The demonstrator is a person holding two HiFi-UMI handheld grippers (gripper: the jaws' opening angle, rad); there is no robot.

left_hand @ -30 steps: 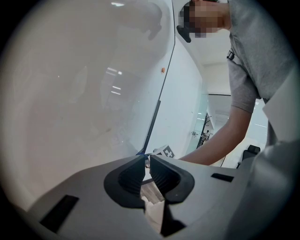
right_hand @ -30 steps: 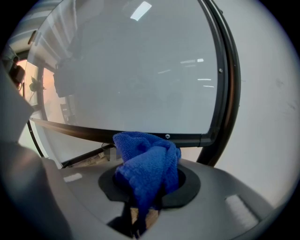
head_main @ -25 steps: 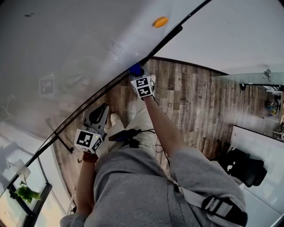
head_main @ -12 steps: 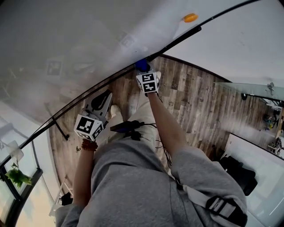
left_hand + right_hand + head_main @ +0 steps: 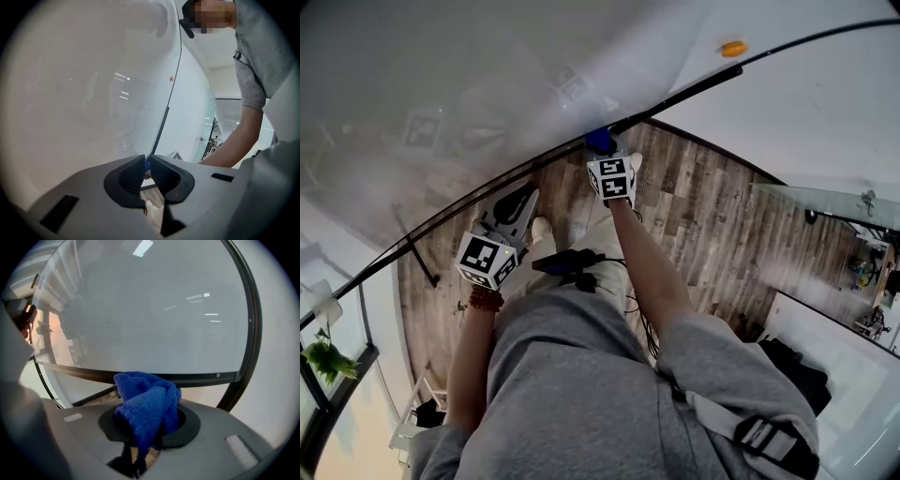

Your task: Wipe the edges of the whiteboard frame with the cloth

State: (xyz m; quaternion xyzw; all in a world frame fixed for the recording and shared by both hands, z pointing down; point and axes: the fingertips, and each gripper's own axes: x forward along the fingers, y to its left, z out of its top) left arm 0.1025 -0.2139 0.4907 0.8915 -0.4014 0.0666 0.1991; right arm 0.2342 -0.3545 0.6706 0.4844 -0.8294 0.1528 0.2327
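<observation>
Cloth (image 5: 147, 404), blue and bunched, is clamped between the 2 jaws of the right gripper (image 5: 602, 150). Its top sits against the dark frame (image 5: 197, 378) just ahead of the jaw tips. The whiteboard (image 5: 469, 75) fills the space beyond that gripper. The left gripper (image 5: 146, 171) is lower, to the left of the right one and near the frame. Whether it touches the frame cannot be told. Its jaws are drawn together to a thin slit and are empty. Wood floor (image 5: 703, 206) lies below both.
</observation>
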